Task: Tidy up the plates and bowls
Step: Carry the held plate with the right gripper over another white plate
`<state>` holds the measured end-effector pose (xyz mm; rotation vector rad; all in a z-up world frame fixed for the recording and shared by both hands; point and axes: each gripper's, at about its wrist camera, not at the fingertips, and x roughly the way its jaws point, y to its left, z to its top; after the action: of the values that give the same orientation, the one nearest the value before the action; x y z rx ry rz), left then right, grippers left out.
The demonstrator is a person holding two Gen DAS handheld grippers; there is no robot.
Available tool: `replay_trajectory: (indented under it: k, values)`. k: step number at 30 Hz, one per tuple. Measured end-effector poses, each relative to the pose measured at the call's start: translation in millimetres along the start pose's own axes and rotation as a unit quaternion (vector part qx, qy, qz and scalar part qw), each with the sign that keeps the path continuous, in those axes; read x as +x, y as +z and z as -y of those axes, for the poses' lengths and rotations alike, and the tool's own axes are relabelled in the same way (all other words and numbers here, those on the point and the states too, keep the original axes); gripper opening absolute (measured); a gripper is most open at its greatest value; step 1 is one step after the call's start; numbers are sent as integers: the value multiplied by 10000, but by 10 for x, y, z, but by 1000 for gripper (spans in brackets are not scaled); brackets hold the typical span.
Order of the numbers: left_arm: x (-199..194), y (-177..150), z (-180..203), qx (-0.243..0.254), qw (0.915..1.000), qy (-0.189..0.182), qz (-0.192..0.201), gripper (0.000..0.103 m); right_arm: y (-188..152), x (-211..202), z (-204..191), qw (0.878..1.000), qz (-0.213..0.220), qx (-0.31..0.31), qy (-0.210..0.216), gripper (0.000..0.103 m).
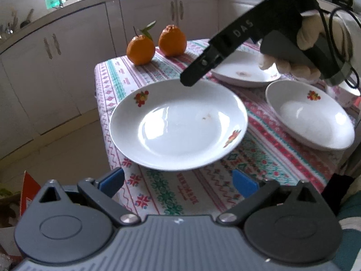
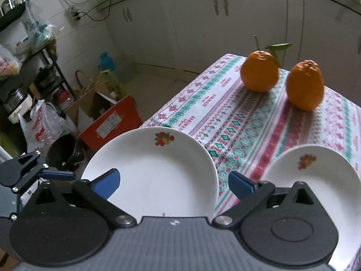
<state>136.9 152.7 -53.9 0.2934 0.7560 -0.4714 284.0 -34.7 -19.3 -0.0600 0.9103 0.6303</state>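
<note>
Left wrist view: left tongs point(image 1: 178, 184) spread wide, empty, just short of near plate point(image 1: 178, 124) at surface point(image 1: 203, 194) edge. Right tongs point(image 2: 173, 184) also wide apart, clear of the plate's rim below. Beyond: bowl point(image 1: 309, 115) to the right, second plate point(image 1: 246, 70) under a gloved hand point(image 1: 304, 45), 2 oranges point(image 1: 141, 49) at far corner.

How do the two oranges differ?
The left orange carries a stem with green leaves; the right orange has none. The left orange looks rounder, while the right orange looks taller, with a bumpy, wrinkled top. Both are bright orange and sit apart on the patterned tablecloth at its far end.
</note>
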Motion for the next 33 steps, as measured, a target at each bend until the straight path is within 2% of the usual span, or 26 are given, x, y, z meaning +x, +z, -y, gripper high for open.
replay_trajectory:
  k: [4,8,12,14,19,23,25,31,33]
  values:
    - [-168,2,119,-23,9999,39,132,102,-134,-220,-62,9998,191,63,-71,103]
    - [-303,-18,275,-28,9997,55,232,102,-309,-457,-71,9987,339,368,132,103]
    - [-413,-20,440,-14,9992,92,384,102,-500,-692,-129,9987,438,261,-6,103]
    - [-449,-15,504,-69,9989,108,457,102,-583,-766,-172,9994,300,133,-135,103]
    - [-517,-13,634,-333,9973,65,647,102,-912,-994,-254,9982,289,-130,-515,103]
    - [-509,-42,754,-478,9966,-40,665,102,-1139,-1179,-257,9938,351,-303,-1006,103]
    - [-491,-60,841,-417,9970,-60,655,102,-1230,-1250,-206,9917,321,-261,-1215,103]
    - [-379,-35,1095,-173,9977,-149,633,102,-1497,-1519,-9,9886,403,-30,-1448,103]
    - [-334,-28,1192,-49,9978,-70,658,102,-1573,-1594,50,9863,429,9,-1594,103]
